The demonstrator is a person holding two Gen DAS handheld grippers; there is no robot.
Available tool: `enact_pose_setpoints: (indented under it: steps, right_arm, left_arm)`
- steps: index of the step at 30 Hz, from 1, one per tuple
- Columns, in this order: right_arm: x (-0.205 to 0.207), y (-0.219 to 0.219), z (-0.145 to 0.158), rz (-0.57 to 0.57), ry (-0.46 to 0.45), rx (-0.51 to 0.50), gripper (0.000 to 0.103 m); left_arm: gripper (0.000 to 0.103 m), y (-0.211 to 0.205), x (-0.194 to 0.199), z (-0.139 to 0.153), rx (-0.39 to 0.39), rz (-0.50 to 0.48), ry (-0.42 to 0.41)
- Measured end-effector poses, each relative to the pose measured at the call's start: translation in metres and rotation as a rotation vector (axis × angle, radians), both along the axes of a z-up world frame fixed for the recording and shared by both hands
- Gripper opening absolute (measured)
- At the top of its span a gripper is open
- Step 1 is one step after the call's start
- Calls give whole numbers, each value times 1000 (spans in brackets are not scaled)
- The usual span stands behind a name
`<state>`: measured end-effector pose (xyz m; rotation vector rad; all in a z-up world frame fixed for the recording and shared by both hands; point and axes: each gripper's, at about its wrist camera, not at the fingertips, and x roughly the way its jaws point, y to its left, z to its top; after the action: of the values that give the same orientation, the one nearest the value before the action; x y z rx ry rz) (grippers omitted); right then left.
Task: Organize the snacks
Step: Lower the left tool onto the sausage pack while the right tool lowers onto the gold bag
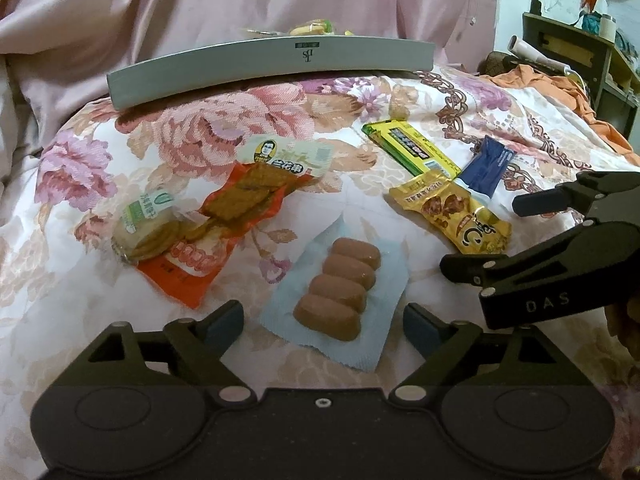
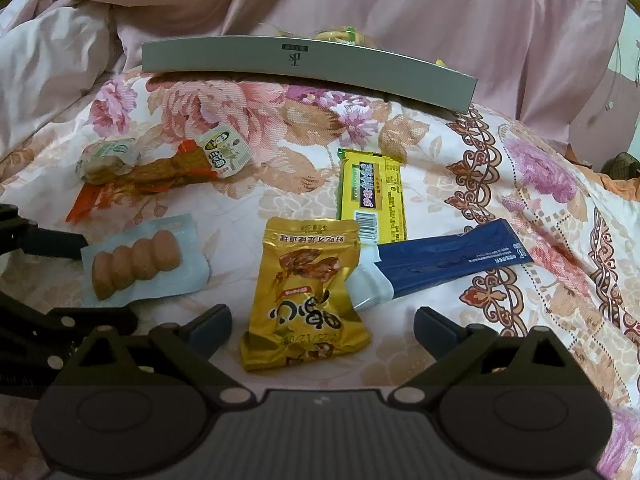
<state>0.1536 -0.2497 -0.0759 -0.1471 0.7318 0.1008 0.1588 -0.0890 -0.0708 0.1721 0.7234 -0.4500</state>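
- The left gripper [image 1: 323, 322] hangs low over the flowered bedspread [image 1: 120, 128], its fingers [image 1: 224, 320] spread wide and holding nothing.
- Right between those fingers lies the sausage pack [image 1: 338, 286], four brown sausages in a row on a pale blue wrapper, reaching away from the fingertips.
- Beyond the left-hand finger sits an orange packet [image 1: 224, 216] of brown slabs; a round biscuit pack [image 1: 146, 224] lies on its near end and a pale green sachet [image 1: 286, 160] on its far end.
- The right gripper [image 2: 323, 326] also has its fingers [image 2: 208, 326] spread apart, empty.
- Between them, its near end just at the fingertips, lies the gold pouch [image 2: 308, 292], flat on the bedspread.
- Past the pouch lies the yellow bar [image 2: 372, 196]; its near end touches a blue and white packet [image 2: 436, 268] that slants off beyond the right-hand finger.
- In the left wrist view the right gripper comes in from the right edge, its fingers apart next to the gold pouch.
- Farthest from both pairs of fingers stands a grey box [image 2: 304, 64] with its long side facing them; a few snacks [image 2: 336, 35] show over its rim, against pink bedding [image 2: 440, 8].
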Motion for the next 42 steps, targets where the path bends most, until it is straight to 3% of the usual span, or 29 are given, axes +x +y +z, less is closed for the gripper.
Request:
enact_pose_setpoints:
  steps: [6, 14, 21, 26, 32, 36, 42]
  right_arm:
    - [1, 0, 0, -16, 22, 10, 100]
    - [3, -3, 0, -32, 46, 31, 101]
    - [4, -4, -1, -41, 58, 51, 100]
    - [3, -4, 0, -44, 60, 49, 99]
    - [2, -2, 1, -35, 62, 56, 94]
    - [1, -1, 2, -24, 64, 70, 84]
    - [1, 1, 4, 0, 60, 66, 69]
  left_arm:
    - [98, 0, 4, -1, -16, -22, 5]
    - [100, -2, 6, -3, -6, -32, -5]
    - [80, 1, 3, -1, -12, -23, -21]
    - [74, 0, -1, -1, -10, -29, -28]
    - [74, 1, -3, 0, -17, -24, -27]
    - [82, -2, -4, 0, 11, -12, -46]
    - [85, -9, 3, 1, 13, -17, -51]
